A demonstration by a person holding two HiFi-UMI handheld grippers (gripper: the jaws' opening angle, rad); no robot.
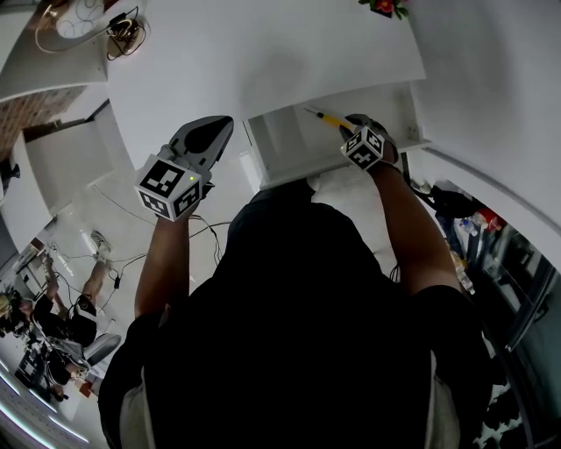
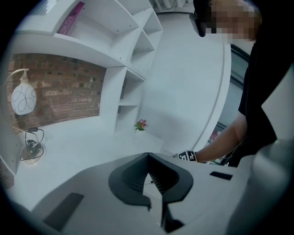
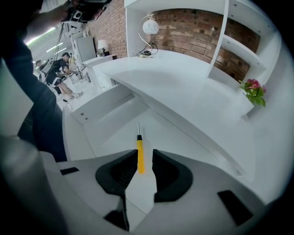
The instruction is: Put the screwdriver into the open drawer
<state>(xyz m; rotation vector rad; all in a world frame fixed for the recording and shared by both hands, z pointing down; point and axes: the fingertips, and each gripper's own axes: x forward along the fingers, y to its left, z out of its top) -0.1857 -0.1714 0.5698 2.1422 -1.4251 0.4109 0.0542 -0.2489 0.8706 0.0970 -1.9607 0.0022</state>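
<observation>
The screwdriver point(image 3: 139, 156), with a yellow handle and a thin metal tip, lies on the floor of the open white drawer point(image 3: 98, 108), tip pointing away from me. My right gripper point(image 3: 144, 154) hovers just above it, open, the handle lying in the gap close to the left jaw. In the head view the screwdriver point(image 1: 326, 116) sticks out ahead of the right gripper point(image 1: 355, 124) inside the drawer point(image 1: 285, 149). My left gripper point(image 1: 221, 124) is held up left of the drawer, shut on nothing. Its tips point(image 2: 148, 156) meet in the left gripper view.
The drawer hangs under a curved white desk point(image 1: 263, 53). A white globe lamp point(image 1: 74, 17) with cables stands at its far left, a small flower pot point(image 1: 383, 5) at the far right. Shelves point(image 2: 133, 41) rise behind. People sit at the lower left point(image 1: 53, 316).
</observation>
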